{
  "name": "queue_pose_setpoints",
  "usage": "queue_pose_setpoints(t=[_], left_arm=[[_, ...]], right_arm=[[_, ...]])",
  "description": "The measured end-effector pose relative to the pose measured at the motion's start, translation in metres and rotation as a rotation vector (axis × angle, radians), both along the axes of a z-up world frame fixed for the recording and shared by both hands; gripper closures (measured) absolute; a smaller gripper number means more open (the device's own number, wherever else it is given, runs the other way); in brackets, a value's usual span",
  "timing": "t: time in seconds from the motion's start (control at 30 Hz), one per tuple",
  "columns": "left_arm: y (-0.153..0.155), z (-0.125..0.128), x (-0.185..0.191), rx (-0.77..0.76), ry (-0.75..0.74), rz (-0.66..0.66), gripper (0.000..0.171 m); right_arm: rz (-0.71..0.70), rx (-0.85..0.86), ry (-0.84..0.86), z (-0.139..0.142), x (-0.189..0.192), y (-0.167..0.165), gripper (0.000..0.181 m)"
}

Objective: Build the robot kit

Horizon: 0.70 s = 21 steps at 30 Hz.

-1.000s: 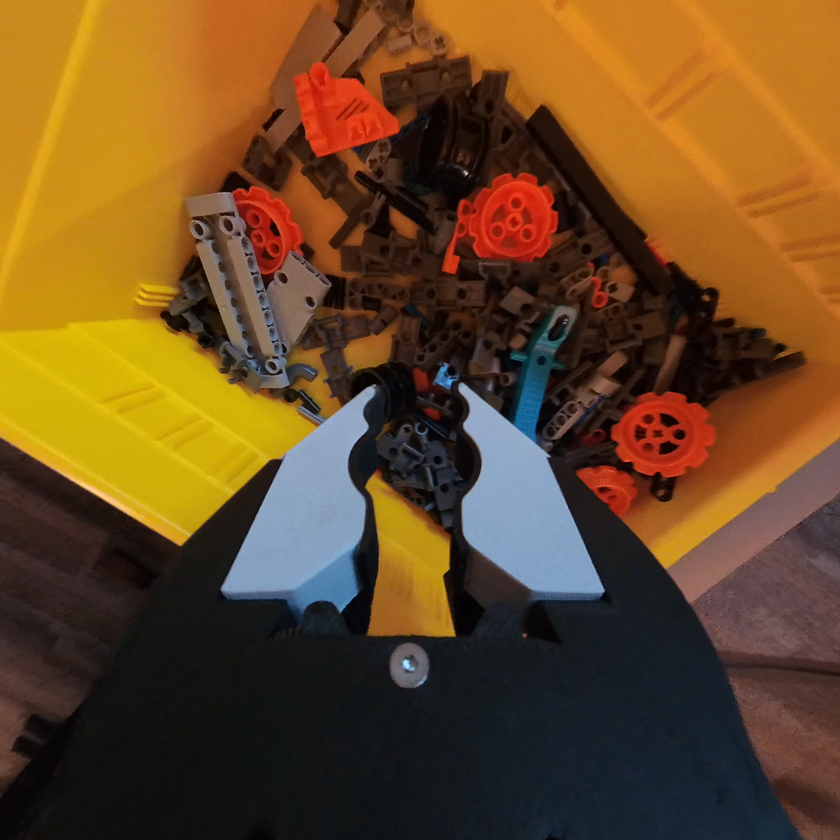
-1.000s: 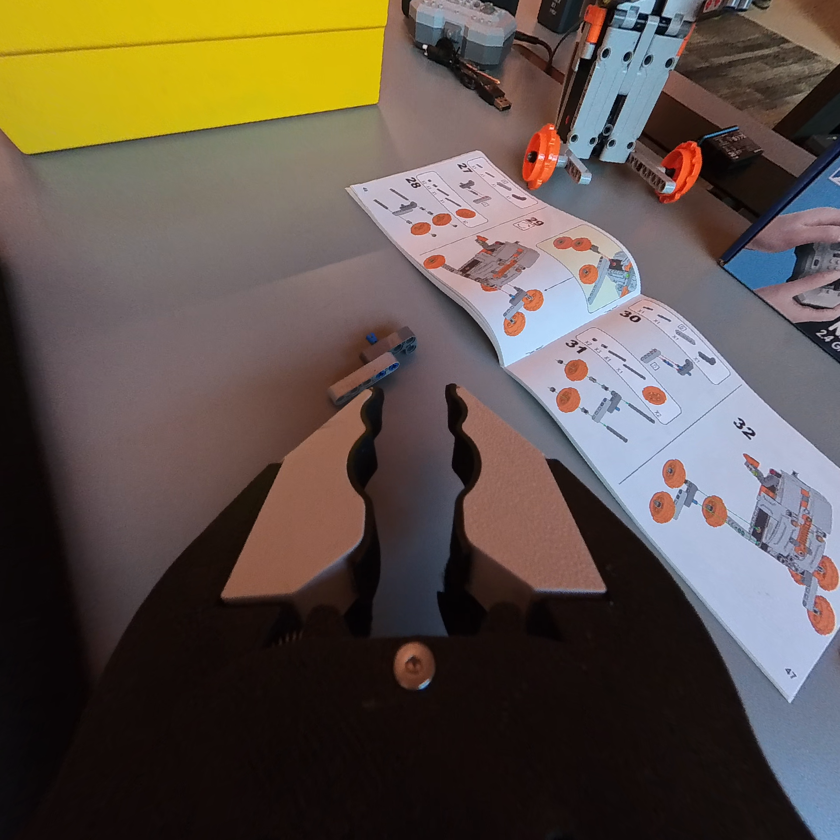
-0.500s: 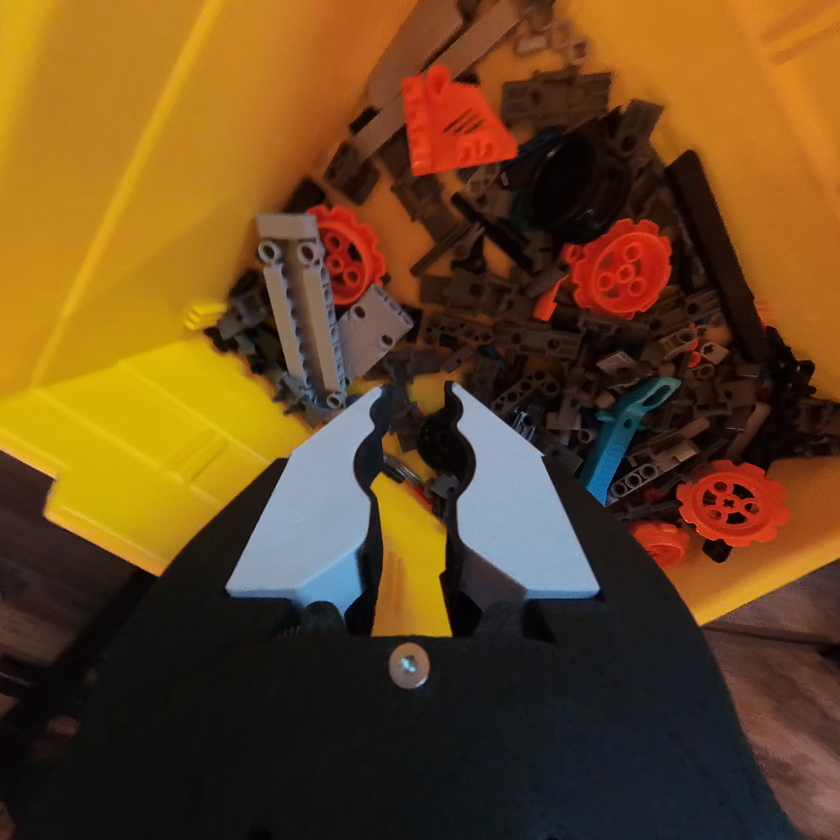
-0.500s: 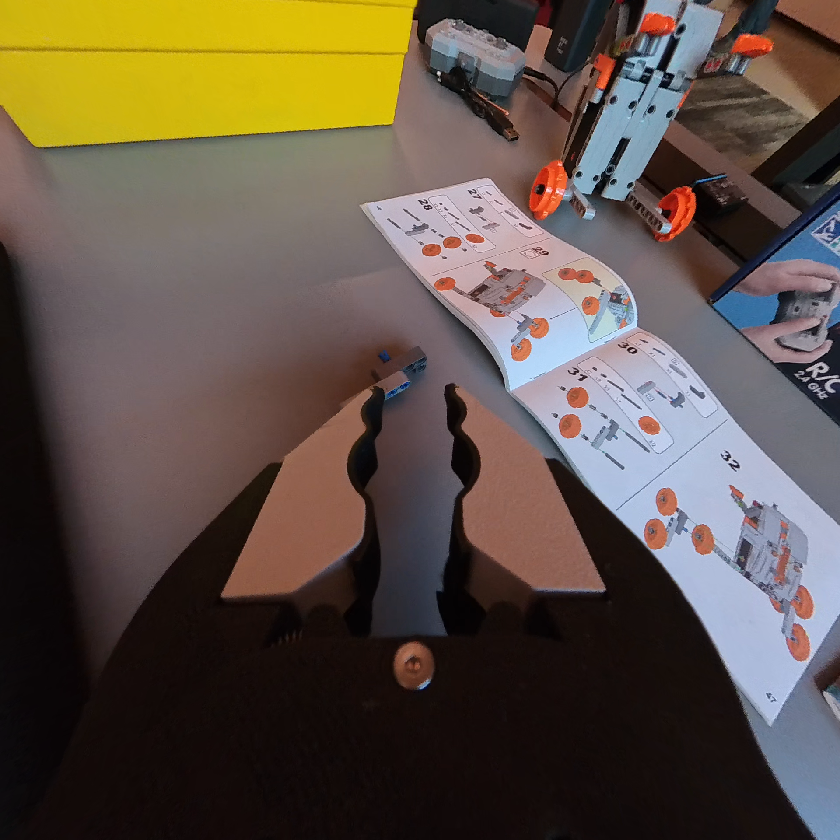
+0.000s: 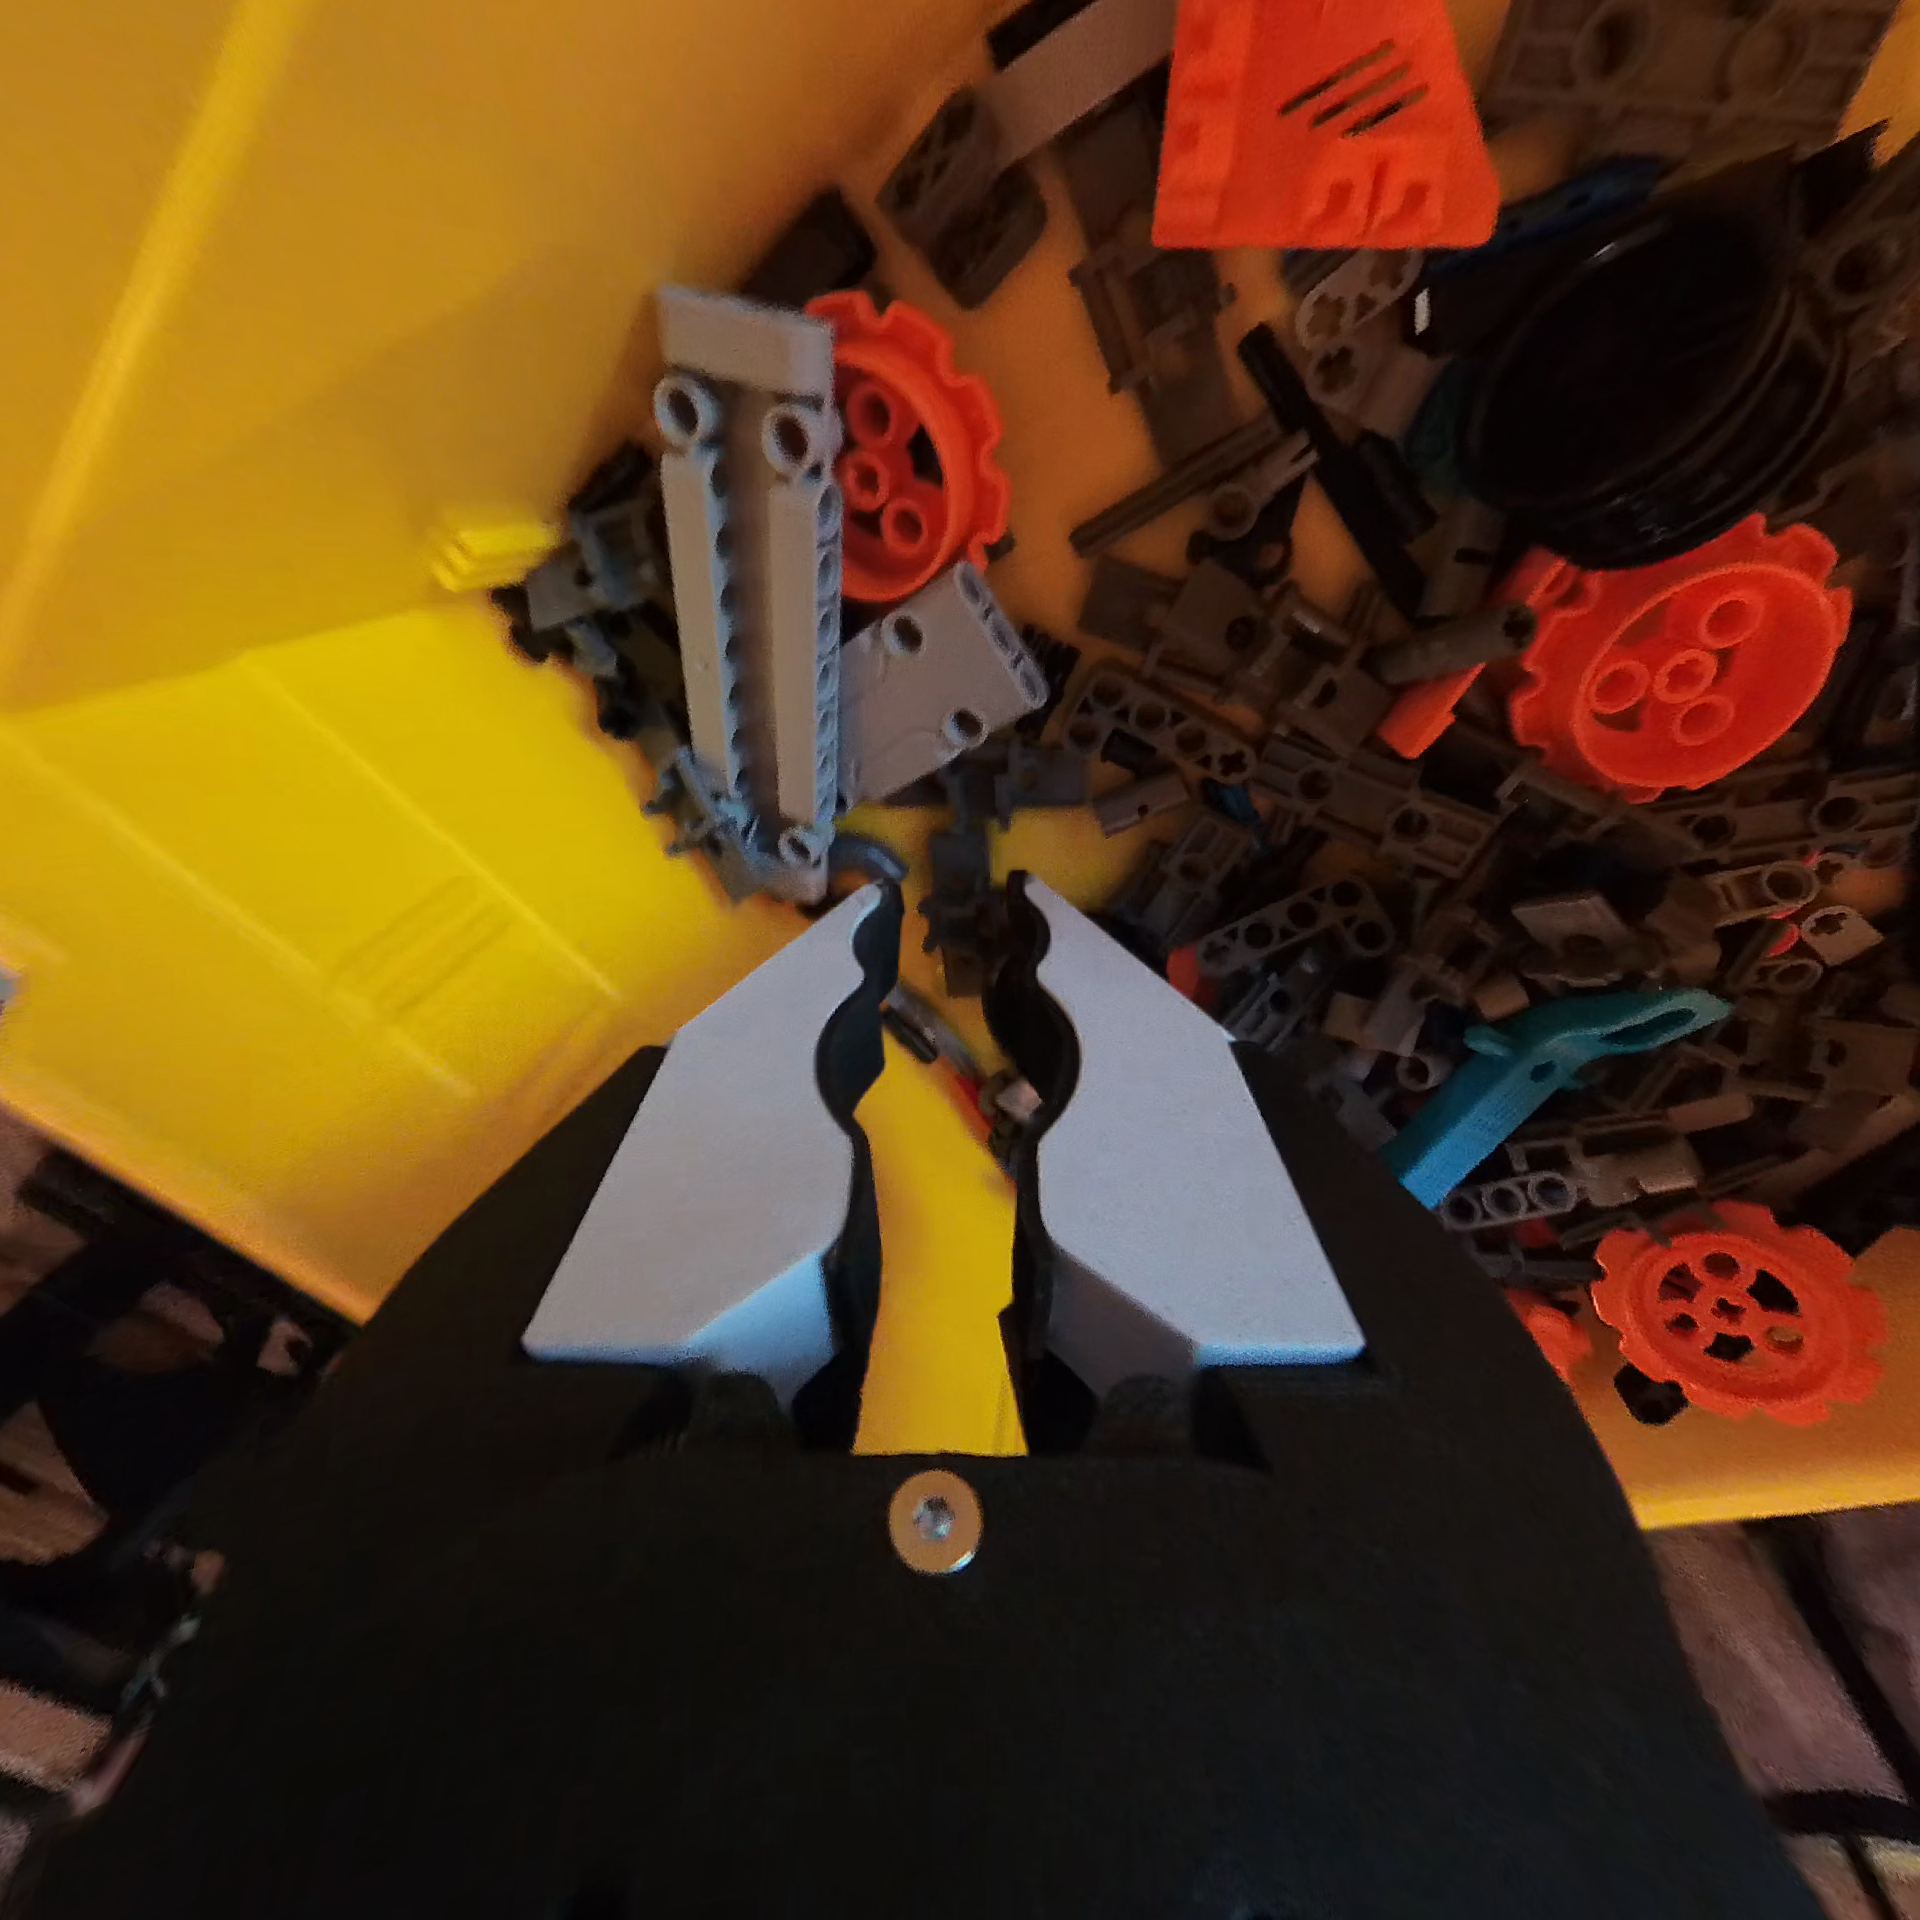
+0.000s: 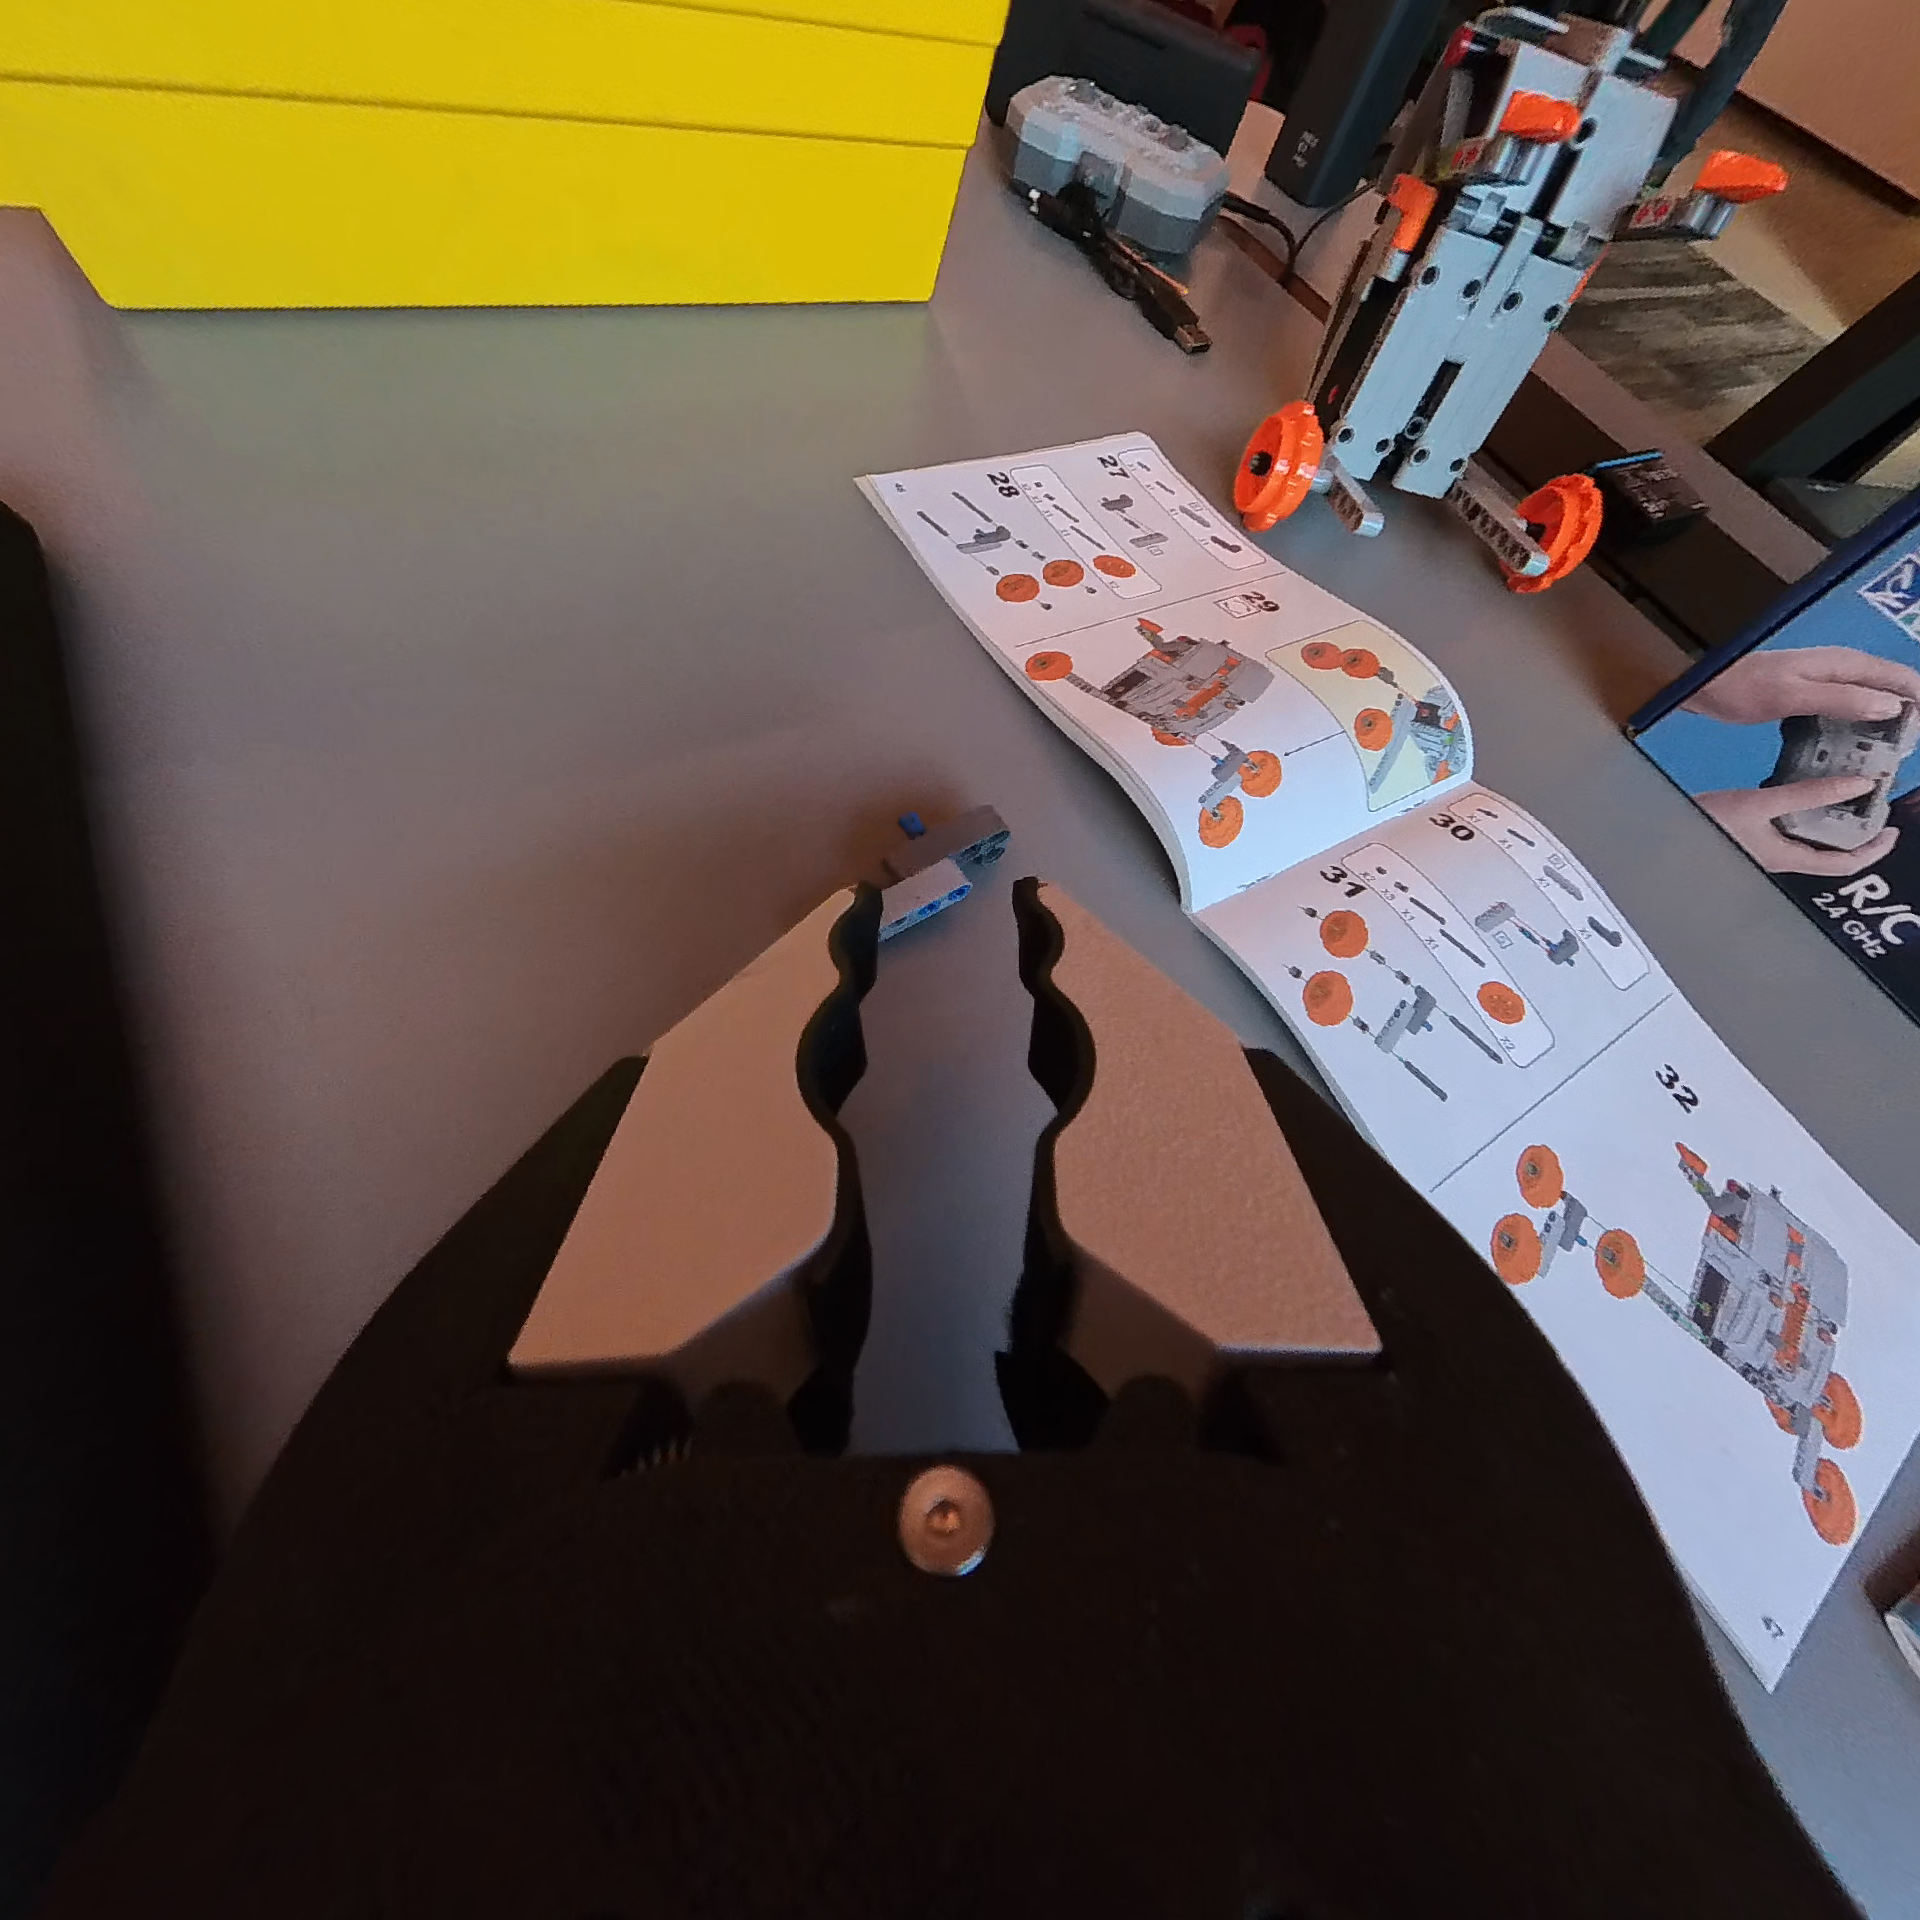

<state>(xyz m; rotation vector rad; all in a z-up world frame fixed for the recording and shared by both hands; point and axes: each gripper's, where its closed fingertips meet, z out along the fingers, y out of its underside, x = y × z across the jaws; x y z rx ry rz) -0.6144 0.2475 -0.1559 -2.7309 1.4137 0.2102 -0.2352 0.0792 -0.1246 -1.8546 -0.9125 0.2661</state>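
Small grey beam piece with blue pins point(image 6: 940, 871) lies on the grey worktop point(image 6: 468, 623), just ahead of the right hand-held gripper point(image 6: 940, 899), jaws parted, empty. Open instruction booklet point(image 6: 1351, 883) beside it. Left hand-held gripper point(image 5: 954, 896), jaws parted, empty, hangs inside the yellow bin point(image 5: 312, 364) over loose dark parts point(image 5: 1299, 748) and orange wheels point(image 5: 1683, 675).

Open hand-held gripper point(image 5: 954, 896) hangs over dark parts point(image 5: 961, 883) in yellow bin point(image 5: 312, 416).
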Motion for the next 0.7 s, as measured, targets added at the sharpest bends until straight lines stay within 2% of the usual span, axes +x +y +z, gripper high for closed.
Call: queue_pose_setpoints(t=[0.07,0.2,0.4,0.5,0.57,0.63,0.7], left_arm=[[-0.005,0.007,-0.012,-0.016,0.053,0.098,0.160],[-0.009,0.015,-0.016,-0.011,0.062,0.263,0.158],[-0.002,0.015,-0.015,0.029,0.047,0.379,0.155],[0.007,0.019,0.004,0.028,-0.046,0.340,0.151],[0.018,0.025,0.025,0.056,-0.136,0.254,0.143],[0.034,0.029,0.032,0.123,-0.135,0.164,0.129],[0.042,0.030,0.037,0.167,-0.105,0.037,0.128]], right_arm=[[0.005,-0.004,-0.001,-0.001,-0.002,0.000,0.156],[0.021,0.019,-0.007,0.005,-0.006,-0.002,0.156],[0.024,0.058,-0.021,0.011,-0.006,-0.006,0.156],[0.015,0.061,0.012,0.014,-0.004,-0.005,0.156],[0.011,0.054,0.034,0.016,-0.003,-0.004,0.156],[0.008,0.055,0.035,0.016,-0.003,-0.003,0.156],[0.011,0.055,0.031,0.015,-0.003,-0.003,0.156]])
